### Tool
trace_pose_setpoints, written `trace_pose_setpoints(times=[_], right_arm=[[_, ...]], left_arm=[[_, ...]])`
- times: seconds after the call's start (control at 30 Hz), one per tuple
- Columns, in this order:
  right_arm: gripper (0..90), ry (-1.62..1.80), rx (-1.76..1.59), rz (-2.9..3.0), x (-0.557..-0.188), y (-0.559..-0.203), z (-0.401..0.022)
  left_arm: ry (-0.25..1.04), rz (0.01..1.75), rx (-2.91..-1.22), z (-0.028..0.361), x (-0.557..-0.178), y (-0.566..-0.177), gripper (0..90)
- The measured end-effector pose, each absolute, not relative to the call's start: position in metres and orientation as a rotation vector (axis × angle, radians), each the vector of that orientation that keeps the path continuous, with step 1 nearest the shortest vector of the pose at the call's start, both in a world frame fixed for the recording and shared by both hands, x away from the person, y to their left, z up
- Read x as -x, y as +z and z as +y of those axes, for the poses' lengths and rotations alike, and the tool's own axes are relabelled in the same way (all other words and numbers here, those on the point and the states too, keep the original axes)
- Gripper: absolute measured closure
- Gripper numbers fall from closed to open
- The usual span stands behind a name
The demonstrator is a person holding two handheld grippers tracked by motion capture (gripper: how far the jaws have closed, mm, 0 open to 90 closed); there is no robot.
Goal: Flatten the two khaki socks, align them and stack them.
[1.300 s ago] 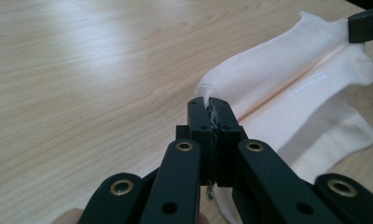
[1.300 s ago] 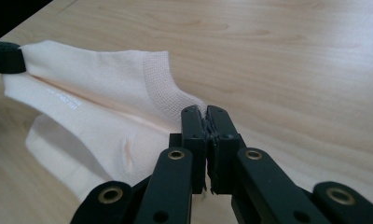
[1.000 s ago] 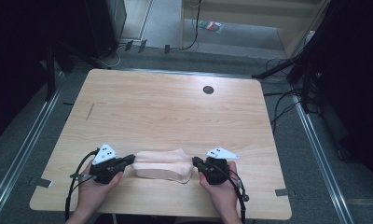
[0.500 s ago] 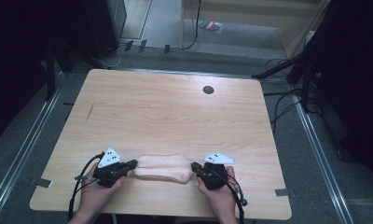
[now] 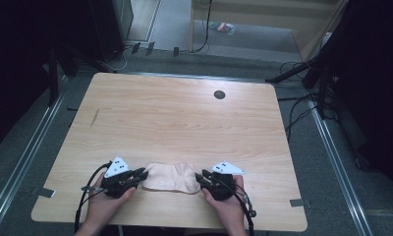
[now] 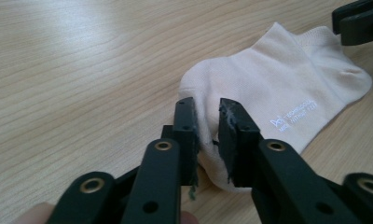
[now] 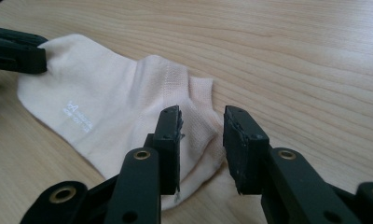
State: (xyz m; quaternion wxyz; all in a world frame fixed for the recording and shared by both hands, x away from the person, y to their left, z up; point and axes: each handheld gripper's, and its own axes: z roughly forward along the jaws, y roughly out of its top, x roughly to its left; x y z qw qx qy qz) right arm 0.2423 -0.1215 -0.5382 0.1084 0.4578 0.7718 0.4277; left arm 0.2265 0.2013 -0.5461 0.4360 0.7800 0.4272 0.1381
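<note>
A pale cream ankle sock (image 5: 170, 178) lies flat on the wooden table (image 5: 184, 113) near its front edge. My left gripper (image 5: 144, 174) is at the sock's left end and my right gripper (image 5: 199, 177) is at its right end. In the left gripper view the jaws (image 6: 207, 109) have just been opening, and a fold of the sock (image 6: 278, 88) sits loosely in the narrow gap. In the right gripper view the jaws (image 7: 202, 116) have also just been opening and stand wider apart over the ribbed end of the sock (image 7: 110, 107), which rests on the table.
A small black round hole (image 5: 219, 94) sits at the table's far right, and a short dark mark (image 5: 95, 116) at its left. The table's front edge is just behind my hands. Cables (image 5: 302, 105) run over the floor to the right.
Both pairs of jaws have parted, the right more than the left. The sock now lies slack on the table. The hands have hardly moved.
</note>
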Motion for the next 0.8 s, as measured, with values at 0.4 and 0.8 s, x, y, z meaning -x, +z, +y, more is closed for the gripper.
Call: trace_pose_setpoints(times=[0.4, 0.8], right_arm=[[90.0, 1.268, -1.317, 2.234, -0.236, -0.524, -0.122], [67.5, 1.311, -1.352, 2.270, -0.244, -0.535, -0.122]], left_arm=[[0.372, 1.041, -1.919, 0.202, -0.223, -0.539, 88.7], [0.357, 1.042, -1.930, 0.200, -0.225, -0.542, 87.1]])
